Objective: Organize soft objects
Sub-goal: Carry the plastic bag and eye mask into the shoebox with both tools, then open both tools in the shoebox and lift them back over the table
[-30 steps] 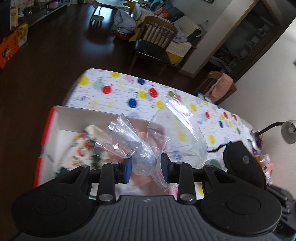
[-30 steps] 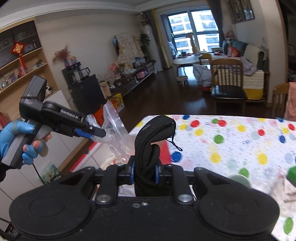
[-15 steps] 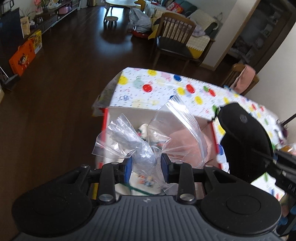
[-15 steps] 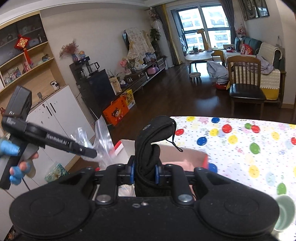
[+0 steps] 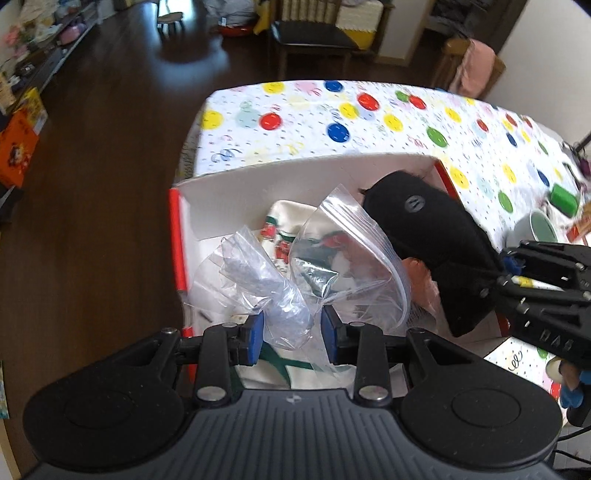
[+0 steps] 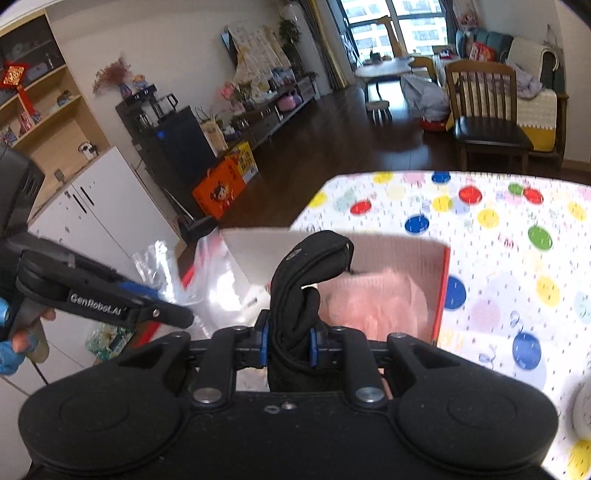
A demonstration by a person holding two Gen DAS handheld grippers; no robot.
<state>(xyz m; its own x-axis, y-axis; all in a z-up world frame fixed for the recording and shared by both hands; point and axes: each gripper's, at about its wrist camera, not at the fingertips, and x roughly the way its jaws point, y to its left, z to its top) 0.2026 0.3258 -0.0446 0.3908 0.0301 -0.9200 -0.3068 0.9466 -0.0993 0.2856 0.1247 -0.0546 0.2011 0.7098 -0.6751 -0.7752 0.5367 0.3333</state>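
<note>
The left gripper [image 5: 291,334] pinches a crumpled clear plastic zip bag [image 5: 280,291] between its fingers above the open white cardboard box with red edges [image 5: 258,184] on the polka-dot-clothed table [image 5: 332,114]. The right gripper [image 6: 287,341] clamps a black padded fabric pouch [image 6: 306,273] over the same box.

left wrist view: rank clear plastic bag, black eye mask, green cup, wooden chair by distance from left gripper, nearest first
1. clear plastic bag: pinched in the left gripper, over the box.
2. black eye mask: to the right, held by the right gripper.
3. green cup: on the table's right edge.
4. wooden chair: beyond the table's far end.
</note>
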